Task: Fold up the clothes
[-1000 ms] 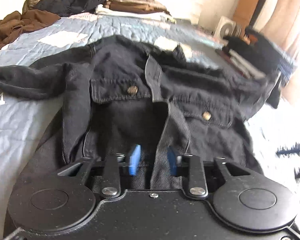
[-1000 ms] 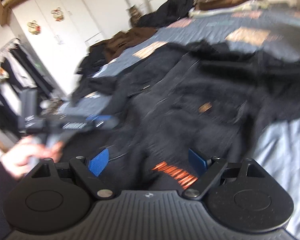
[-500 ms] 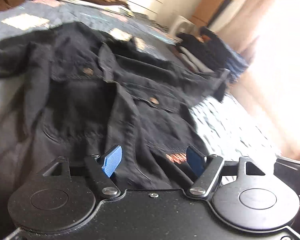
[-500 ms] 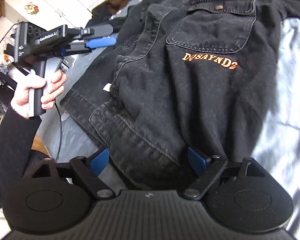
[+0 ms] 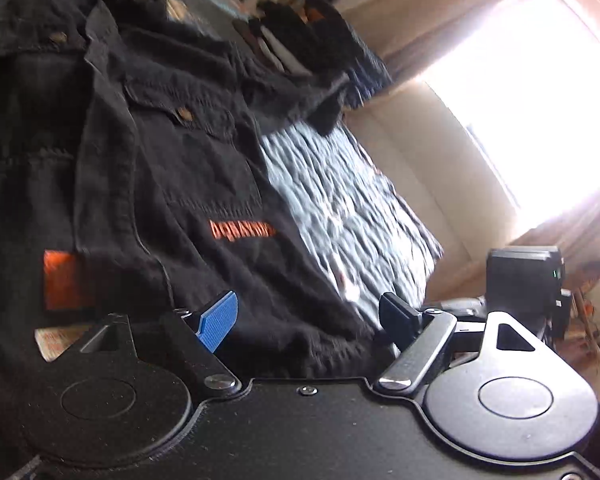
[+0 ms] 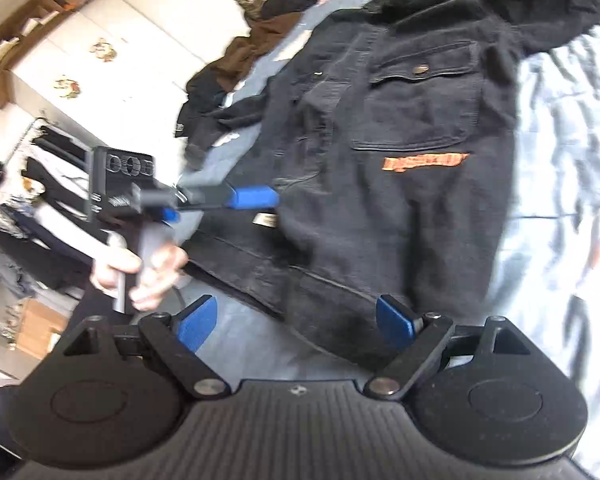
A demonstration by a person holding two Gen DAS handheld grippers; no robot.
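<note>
Bright daylight from a window (image 5: 540, 92) washes out one side of the bedroom, and white wardrobe doors (image 6: 112, 64) with small floral decals stand on the other side. We note a bed covered by a pale blue-grey quilted bedspread (image 5: 352, 208), with loose dark and brown garments (image 6: 256, 44) heaped toward its far end; a tabby cat (image 6: 247, 0) sits beyond them.

We find the black denim jacket (image 6: 400, 184) spread front-up across the bed, open down the middle, its buttoned chest pocket (image 6: 424, 108) facing up and orange embroidered lettering (image 6: 424, 161) just below that pocket. An orange inner label (image 5: 62, 280) shows on the open front panel in the left wrist view. One sleeve lies out toward the far side of the bed.

We record the left tool (image 5: 308, 316) with its blue-padded fingers spread apart over the jacket's bottom hem; its jaws have just been opening, and the hem cloth lies between the fingers with neither pad pressing on it. A person's hand (image 6: 140, 272) grips its handle, seen blurred in the right wrist view.

We record the right tool (image 6: 296, 322) likewise spread wide, pads clear of the cloth, poised near the jacket's lower hem edge where denim meets bedspread.
</note>
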